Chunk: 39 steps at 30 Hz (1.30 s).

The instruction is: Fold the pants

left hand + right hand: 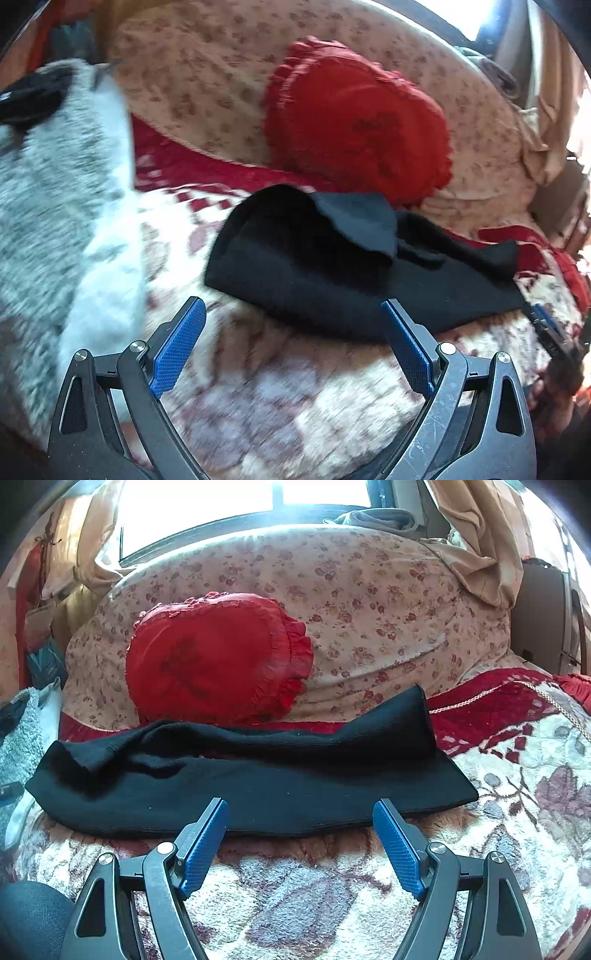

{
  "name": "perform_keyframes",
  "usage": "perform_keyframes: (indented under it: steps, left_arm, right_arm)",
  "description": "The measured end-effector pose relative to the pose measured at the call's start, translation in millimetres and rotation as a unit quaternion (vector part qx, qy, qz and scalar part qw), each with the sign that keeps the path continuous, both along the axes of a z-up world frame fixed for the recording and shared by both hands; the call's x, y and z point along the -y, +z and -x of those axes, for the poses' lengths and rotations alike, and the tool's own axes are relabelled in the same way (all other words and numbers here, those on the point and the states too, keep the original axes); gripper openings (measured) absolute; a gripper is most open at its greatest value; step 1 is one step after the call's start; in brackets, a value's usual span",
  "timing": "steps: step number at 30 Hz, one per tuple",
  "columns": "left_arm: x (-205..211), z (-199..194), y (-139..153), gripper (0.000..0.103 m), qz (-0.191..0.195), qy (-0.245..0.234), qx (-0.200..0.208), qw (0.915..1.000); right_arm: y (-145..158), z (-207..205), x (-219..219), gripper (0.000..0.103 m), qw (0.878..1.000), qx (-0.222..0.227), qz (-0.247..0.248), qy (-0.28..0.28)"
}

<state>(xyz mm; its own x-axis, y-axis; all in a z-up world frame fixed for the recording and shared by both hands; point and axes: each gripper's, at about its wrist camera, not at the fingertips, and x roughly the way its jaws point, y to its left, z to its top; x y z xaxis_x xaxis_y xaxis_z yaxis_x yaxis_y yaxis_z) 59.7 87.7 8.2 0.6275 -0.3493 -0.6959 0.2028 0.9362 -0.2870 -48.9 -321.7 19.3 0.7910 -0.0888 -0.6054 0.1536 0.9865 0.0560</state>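
Black pants (258, 786) across mid-frame on floral blanket (517, 794), red pillow (218, 657) above; left gripper (293, 345) and right gripper (299, 840) both spread, empty, lower centre.

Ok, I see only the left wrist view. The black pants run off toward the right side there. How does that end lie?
Observer: In the right wrist view, the lower layer of the black pants ends in a flat, straight edge on the patterned blanket.
Operator: And the upper layer?
Observer: Its end rises against the floral bedding and is not lined up with the lower one.
Operator: Is the right gripper holding cloth?
Observer: No. The right gripper is open with nothing between its fingers, at the near edge of the pants.
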Motion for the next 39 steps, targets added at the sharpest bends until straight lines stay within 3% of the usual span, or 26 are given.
perform_keyframes:
  steps: [4, 7, 10, 12, 15, 18, 19, 21, 23, 24, 27, 31, 34, 37, 39]
  left_arm:
    - [-6, -21, -13, 0.095, 0.029, 0.005, -0.016, 0.9994]
    - [-19, -22, -19, 0.095, 0.093, 0.012, -0.024, 0.9953]
    - [-22, -17, -20, 0.095, 0.084, 0.029, -0.029, 0.9956]
    - [-29, -7, -25, 0.095, 0.102, 0.044, -0.028, 0.9934]
    - [-24, -7, -34, 0.095, 0.105, 0.031, -0.039, 0.9932]
    - [-12, -15, -28, 0.094, 0.102, 0.017, -0.024, 0.9944]
    - [-9, -19, -24, 0.091, 0.105, 0.014, -0.018, 0.9942]
    - [-6, -26, -20, 0.072, 0.103, 0.017, -0.016, 0.9944]
    - [-6, -34, -22, 0.032, 0.090, 0.029, -0.031, 0.9950]
    - [-5, -37, -24, 0.024, 0.080, 0.037, -0.040, 0.9953]
    - [-8, -35, -23, 0.018, 0.076, 0.053, -0.038, 0.9949]
    - [-2, -33, -20, 0.018, 0.051, 0.056, -0.029, 0.9967]
    - [2, -33, -13, 0.018, 0.042, 0.056, -0.015, 0.9974]
    - [6, -30, -9, 0.018, 0.034, 0.055, -0.002, 0.9979]
    - [9, -29, -10, 0.014, 0.025, 0.055, -0.001, 0.9982]
  right_arm:
    - [-1, 1, 3, 0.079, 1.000, -0.001, -0.001, -0.006]
    - [-1, 2, 3, 0.079, 1.000, -0.002, 0.002, -0.009]
    - [-4, -1, 0, 0.079, 1.000, -0.007, 0.005, -0.006]
    - [-7, -3, -1, 0.079, 1.000, -0.013, 0.007, -0.003]
    - [-8, -3, -2, 0.079, 1.000, -0.012, 0.007, -0.003]
    - [-10, -4, -2, 0.079, 1.000, -0.014, 0.008, -0.003]
    - [-10, -4, -2, 0.079, 1.000, -0.017, 0.010, -0.002]
    - [-8, -2, -2, 0.076, 1.000, -0.013, 0.011, 0.000]
    - [-2, 2, 3, 0.075, 1.000, 0.003, -0.001, 0.001]
    - [1, 3, 8, 0.075, 1.000, 0.010, -0.013, -0.003]
    - [12, 1, 41, 0.075, 0.996, 0.003, -0.083, -0.025]
    - [18, 2, 117, 0.075, 0.975, -0.015, -0.203, -0.084]
    - [6, 10, 187, 0.063, 0.937, -0.022, -0.320, -0.135]
    - [-12, 11, 227, 0.058, 0.895, -0.034, -0.428, -0.118]
    - [-18, 5, 232, 0.055, 0.884, -0.051, -0.458, -0.082]
